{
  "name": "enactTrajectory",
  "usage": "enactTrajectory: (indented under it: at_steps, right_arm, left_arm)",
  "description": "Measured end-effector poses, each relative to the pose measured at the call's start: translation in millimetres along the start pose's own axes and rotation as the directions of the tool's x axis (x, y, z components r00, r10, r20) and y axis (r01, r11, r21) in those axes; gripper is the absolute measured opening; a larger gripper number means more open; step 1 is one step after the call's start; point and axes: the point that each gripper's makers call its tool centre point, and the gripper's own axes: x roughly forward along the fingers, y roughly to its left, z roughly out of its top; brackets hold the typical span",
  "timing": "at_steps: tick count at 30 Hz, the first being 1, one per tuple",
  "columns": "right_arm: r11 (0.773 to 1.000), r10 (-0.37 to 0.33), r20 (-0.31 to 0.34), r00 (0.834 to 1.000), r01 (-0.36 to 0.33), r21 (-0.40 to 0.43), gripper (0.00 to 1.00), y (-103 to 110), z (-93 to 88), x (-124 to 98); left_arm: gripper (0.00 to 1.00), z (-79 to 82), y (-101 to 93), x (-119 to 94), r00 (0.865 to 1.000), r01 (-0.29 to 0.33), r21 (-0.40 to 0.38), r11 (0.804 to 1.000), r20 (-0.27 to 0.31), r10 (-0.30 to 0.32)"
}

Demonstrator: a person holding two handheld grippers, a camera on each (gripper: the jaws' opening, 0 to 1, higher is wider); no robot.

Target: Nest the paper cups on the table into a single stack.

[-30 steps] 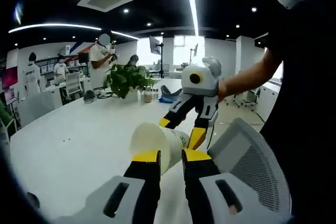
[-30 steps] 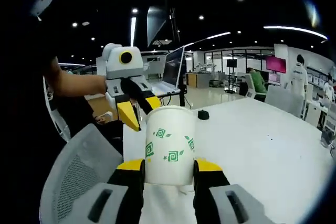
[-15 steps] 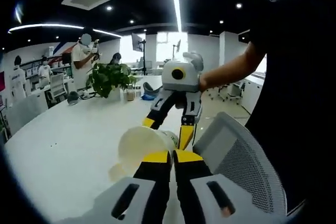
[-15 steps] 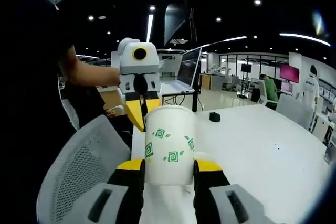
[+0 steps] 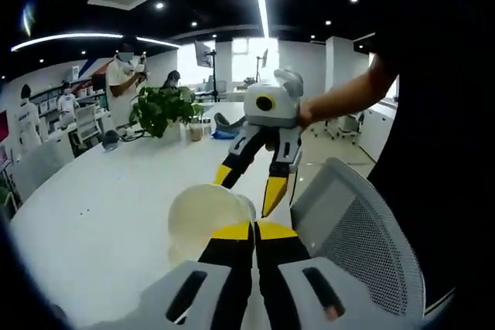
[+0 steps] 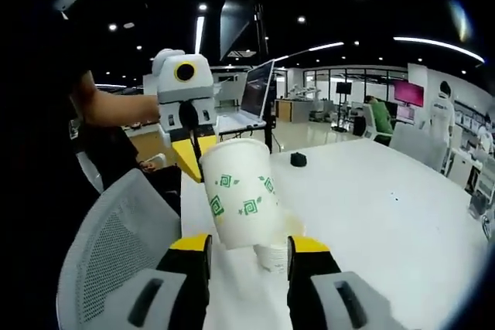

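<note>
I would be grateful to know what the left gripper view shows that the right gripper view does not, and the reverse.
Left gripper view: a potted plant, the open mouth of the paper cup, the left gripper shut on its rim, and the right gripper facing it with jaws apart.

Right gripper view: a laptop, a mouse, and the cup's green-patterned side, tilted.

Both: the cup, the two grippers, the white table and the mesh chair.

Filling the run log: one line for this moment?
left gripper: shut on paper cup rim | right gripper: open, cup released | cup tilted above white table
</note>
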Motion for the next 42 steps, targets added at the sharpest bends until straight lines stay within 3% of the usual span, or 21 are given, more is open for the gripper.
enactTrajectory:
  at_steps: [21, 33, 42]
  right_arm:
    - [0.984, -0.127, -0.086, 0.988, 0.137, 0.118, 0.55, -18, -33.4, -11]
    - [0.945, -0.260, -0.107, 0.960, 0.275, 0.178, 0.61, -30, -51.7, -19]
    - [0.930, -0.287, -0.100, 0.953, 0.302, 0.211, 0.62, -21, -57.3, -21]
  left_arm:
    - [0.00, -14.1, 35.4, -1, 0.987, -0.055, 0.050, 0.997, -0.148, 0.061]
    - [0.00, -27.1, 47.7, 3, 0.970, -0.047, 0.097, 0.994, -0.231, 0.069]
    - [0.00, -38.1, 51.8, 9, 0.957, -0.018, 0.101, 0.995, -0.288, 0.046]
